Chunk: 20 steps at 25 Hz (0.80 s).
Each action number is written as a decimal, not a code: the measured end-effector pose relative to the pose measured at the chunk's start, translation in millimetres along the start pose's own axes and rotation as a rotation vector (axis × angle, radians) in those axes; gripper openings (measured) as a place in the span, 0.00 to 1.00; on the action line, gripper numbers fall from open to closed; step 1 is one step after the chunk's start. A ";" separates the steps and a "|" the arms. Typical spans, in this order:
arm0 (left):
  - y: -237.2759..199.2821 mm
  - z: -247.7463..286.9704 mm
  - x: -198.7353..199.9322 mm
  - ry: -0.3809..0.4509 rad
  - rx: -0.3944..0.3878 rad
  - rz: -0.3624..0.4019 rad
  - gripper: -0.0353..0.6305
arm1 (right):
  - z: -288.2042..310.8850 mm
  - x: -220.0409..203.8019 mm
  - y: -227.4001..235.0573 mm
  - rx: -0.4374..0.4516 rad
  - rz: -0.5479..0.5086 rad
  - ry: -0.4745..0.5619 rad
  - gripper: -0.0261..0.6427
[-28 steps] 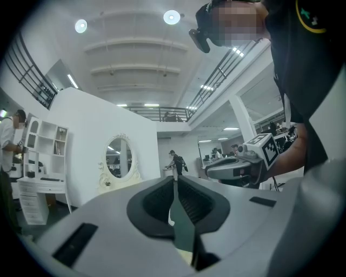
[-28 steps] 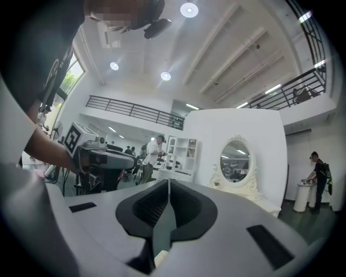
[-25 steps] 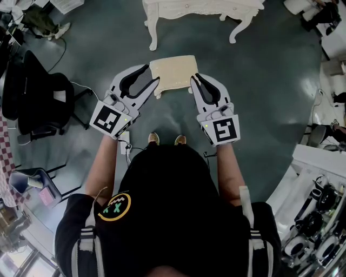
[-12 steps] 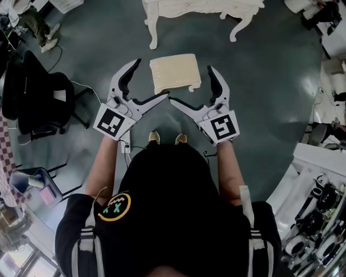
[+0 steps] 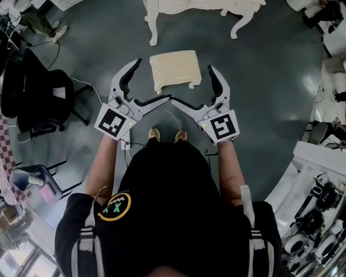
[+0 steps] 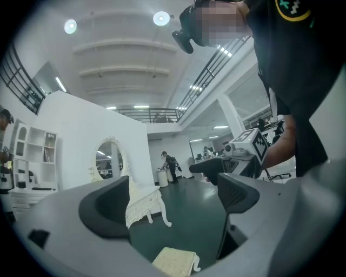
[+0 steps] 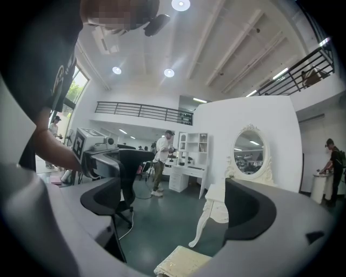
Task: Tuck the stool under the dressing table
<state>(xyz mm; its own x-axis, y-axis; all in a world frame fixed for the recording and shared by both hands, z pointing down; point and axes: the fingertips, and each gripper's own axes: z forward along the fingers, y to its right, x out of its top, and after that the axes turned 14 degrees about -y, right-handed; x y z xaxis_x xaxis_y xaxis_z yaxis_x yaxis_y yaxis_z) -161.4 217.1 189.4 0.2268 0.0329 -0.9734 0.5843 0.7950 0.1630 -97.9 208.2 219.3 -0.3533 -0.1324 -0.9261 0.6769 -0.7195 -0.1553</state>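
Head view
- Stool: the stool (image 5: 174,67) stands on the dark floor (image 5: 265,81) just in front of the dressing table (image 5: 200,6), apart from its legs and not under it.
- Left claw: my left claw (image 5: 152,81) is spread wide and its jaws have just been opening. It grips nothing, and its outer jaw lies beside the stool's left edge without touching.
- Right claw: my right claw (image 5: 192,83) is spread just as wide after opening and is also empty. Its outer jaw lies beside the stool's right edge, clear of it.
- Inner jaws: the two inner tips come close together in front of the stool's near edge; I cannot tell whether they touch.

Left gripper view
- Left claw (image 6: 170,205): both pads stand far apart, with open floor between them.
- Stool (image 6: 174,262): low in the gap, touching neither pad.
- Dressing table (image 6: 146,203): behind my left pad, with an oval mirror (image 6: 110,159) above it.

Right gripper view
- Right claw (image 7: 175,208): the pads are wide apart and hold nothing.
- Stool (image 7: 181,262): at the bottom, between the pads and clear of both.
- Dressing table (image 7: 208,216): one curved white leg shows beside my right pad.
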 end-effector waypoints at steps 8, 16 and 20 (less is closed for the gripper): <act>8.2 2.9 -6.8 -0.020 -0.011 0.023 0.80 | -5.4 -7.1 3.8 -0.002 0.010 0.007 0.93; 17.0 5.7 1.9 -0.018 0.000 0.022 0.80 | -19.1 -6.0 10.0 -0.010 -0.004 0.015 0.93; 18.8 5.5 2.6 -0.018 0.008 0.016 0.80 | -23.1 -8.6 9.1 -0.005 -0.010 0.020 0.93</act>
<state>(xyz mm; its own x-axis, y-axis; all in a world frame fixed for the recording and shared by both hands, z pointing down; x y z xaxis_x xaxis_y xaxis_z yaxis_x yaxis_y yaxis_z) -145.5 228.8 190.8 0.2500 0.0344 -0.9676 0.5865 0.7898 0.1796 -73.8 218.6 217.9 -0.3473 -0.1111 -0.9312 0.6763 -0.7176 -0.1666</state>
